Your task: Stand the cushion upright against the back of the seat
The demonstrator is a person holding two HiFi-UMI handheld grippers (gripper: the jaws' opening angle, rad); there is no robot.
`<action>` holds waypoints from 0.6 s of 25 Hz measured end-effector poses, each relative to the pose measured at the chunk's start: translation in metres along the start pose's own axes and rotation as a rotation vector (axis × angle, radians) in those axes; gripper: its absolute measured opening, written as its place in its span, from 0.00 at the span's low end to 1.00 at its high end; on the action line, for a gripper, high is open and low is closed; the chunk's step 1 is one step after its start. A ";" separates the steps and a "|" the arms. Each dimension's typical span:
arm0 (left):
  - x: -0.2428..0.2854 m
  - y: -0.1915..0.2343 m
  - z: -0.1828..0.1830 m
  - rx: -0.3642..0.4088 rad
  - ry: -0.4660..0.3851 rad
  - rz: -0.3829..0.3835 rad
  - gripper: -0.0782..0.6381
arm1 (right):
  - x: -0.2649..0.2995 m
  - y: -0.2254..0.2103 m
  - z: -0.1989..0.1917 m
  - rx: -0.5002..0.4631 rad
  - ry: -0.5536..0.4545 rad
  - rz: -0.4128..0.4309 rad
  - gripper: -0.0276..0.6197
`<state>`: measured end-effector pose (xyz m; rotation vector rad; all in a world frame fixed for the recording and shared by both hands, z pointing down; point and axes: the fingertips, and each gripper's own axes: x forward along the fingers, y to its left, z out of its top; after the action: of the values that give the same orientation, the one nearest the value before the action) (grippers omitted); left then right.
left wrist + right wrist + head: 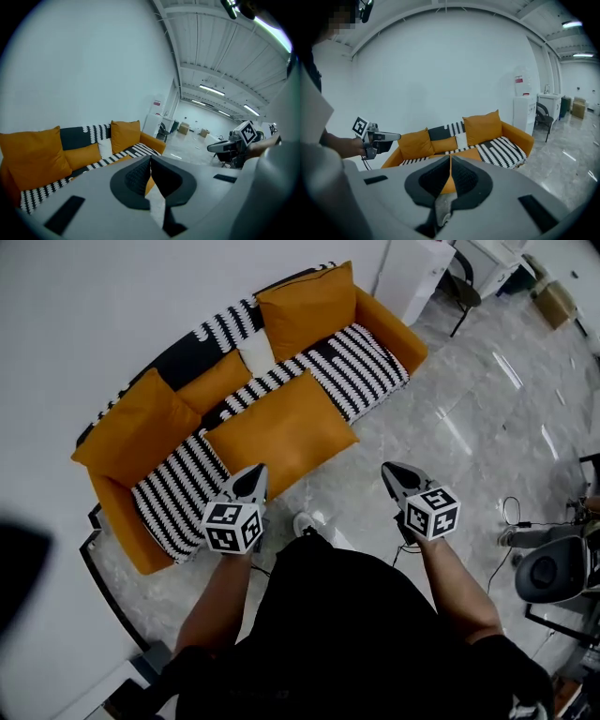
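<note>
Orange item: the large orange fabric cushion (281, 432) lay flat on the seat of the orange sofa with a black-and-white striped cover (398, 334), near the front edge and well clear of the backrest.
Long axis: it ran along the sofa's length, roughly from 8 to 2 o'clock in the head view.
Bearing from the tongs: the cushion sat near, at 12 o'clock from the left gripper (257, 472), and at about 10 o'clock from the right gripper (390, 469), farther off.
Nearer hand: the left, by my reading; the right would need to swing toward 10 o'clock to reach the cushion's other end.
Left gripper: jaws pressed together, nothing between them.
Right gripper: jaws likewise together and empty.
Front edge: the cushion seemed to overhang the seat a little, though the steep angle left that unsure.
Backrest: one upright orange cushion (131, 427) stood at 9 o'clock of the flat one and another (305, 298) at 12 o'clock; a smaller orange cushion (217, 381) and a white pillow (256, 352) lay between them.
Surface: a soft striped cover, likely yielding under a push.
Room: glossy grey marbled floor tiles (450, 427) and a plain white wall (112, 296) behind the sofa.
</note>
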<state>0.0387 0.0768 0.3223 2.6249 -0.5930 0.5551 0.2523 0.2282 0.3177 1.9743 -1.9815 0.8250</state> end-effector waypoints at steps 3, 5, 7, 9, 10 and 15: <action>0.014 0.009 0.011 0.000 0.005 0.013 0.13 | 0.018 -0.019 0.012 -0.011 0.010 -0.001 0.10; 0.019 0.017 0.015 -0.001 0.011 0.029 0.13 | 0.031 -0.031 0.018 0.000 0.014 -0.002 0.10; 0.020 0.027 0.013 -0.004 0.020 0.052 0.13 | 0.044 -0.042 0.021 0.013 0.018 -0.003 0.10; 0.017 0.036 0.005 -0.022 0.035 0.082 0.13 | 0.056 -0.053 0.020 0.025 0.032 -0.003 0.10; 0.015 0.041 -0.001 -0.036 0.042 0.097 0.13 | 0.061 -0.059 0.019 0.027 0.042 -0.003 0.10; 0.008 0.059 -0.022 -0.117 0.049 0.190 0.13 | 0.089 -0.095 0.012 -0.017 0.114 -0.005 0.10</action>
<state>0.0108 0.0348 0.3618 2.4537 -0.8387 0.6202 0.3411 0.1528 0.3765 1.8784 -1.9121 0.8949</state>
